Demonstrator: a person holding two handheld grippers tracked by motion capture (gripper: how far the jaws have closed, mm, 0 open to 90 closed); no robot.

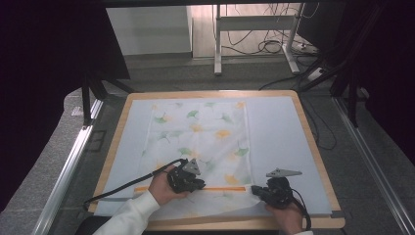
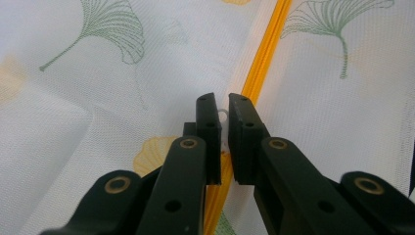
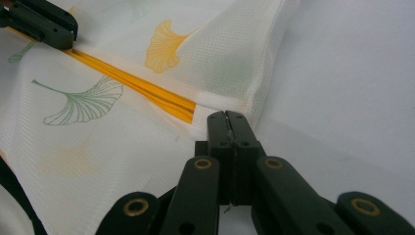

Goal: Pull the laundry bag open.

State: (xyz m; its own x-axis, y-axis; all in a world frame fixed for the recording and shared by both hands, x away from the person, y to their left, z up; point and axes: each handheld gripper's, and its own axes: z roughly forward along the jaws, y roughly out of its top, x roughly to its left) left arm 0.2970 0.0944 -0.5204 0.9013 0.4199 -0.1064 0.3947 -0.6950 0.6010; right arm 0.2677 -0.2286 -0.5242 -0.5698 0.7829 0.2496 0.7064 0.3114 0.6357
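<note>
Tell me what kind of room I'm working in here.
Probably a lab or recording workstation: a wooden-edged table under a pale mat, metal framing rails either side, and loose cables on the floor beyond.

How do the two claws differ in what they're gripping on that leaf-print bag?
The left claw sits on the orange zipper, its jaws closed on a small white pull tab; the right claw sits past the zipper's end, at the bag's edge, pinching plain white mesh. A narrow gap shows between the left claw's jaws, while the right claw's jaws meet flat. Both are black, hand-held and low over the bag.
</note>
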